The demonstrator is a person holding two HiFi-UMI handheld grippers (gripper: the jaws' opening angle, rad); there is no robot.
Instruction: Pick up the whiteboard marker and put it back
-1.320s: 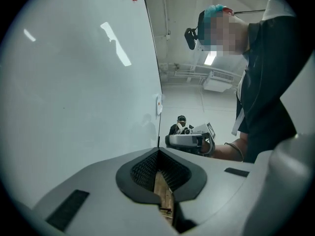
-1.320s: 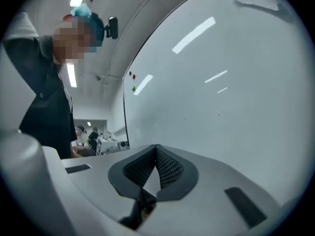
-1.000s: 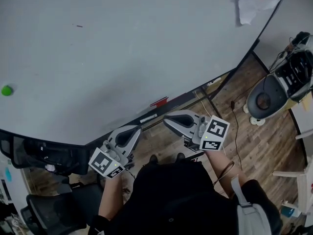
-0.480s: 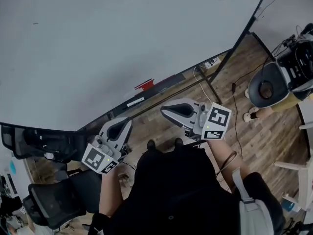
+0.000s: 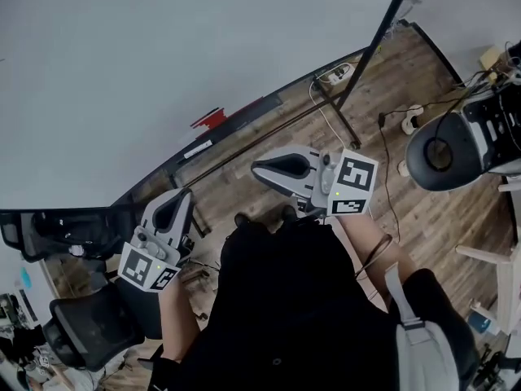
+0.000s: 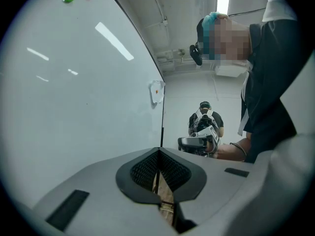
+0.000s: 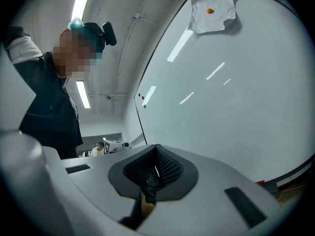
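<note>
A small red object (image 5: 213, 119), which may be the whiteboard marker, lies on the dark tray (image 5: 244, 120) along the bottom edge of the whiteboard (image 5: 163, 47). A thin white piece (image 5: 198, 148) lies just left of it on the tray. My left gripper (image 5: 173, 204) hangs below the tray, shut and empty. My right gripper (image 5: 257, 169) points left under the tray, also shut with nothing in it. In the gripper views both sets of pads meet, left (image 6: 158, 154) and right (image 7: 155, 168), with only the whiteboard (image 6: 74, 82) beside them.
The board's stand leg (image 5: 358, 72) and cables (image 5: 334, 76) cross the wooden floor. A black office chair (image 5: 89, 332) stands at lower left, a round grey device (image 5: 444, 149) at right. A paper with an orange magnet (image 7: 211, 11) hangs on the board. Another person (image 6: 204, 119) stands far off.
The view has dropped away from the board, so the tray and red object now sit higher and further left. Both grippers have lowered and stay shut; the left one has moved down-left.
</note>
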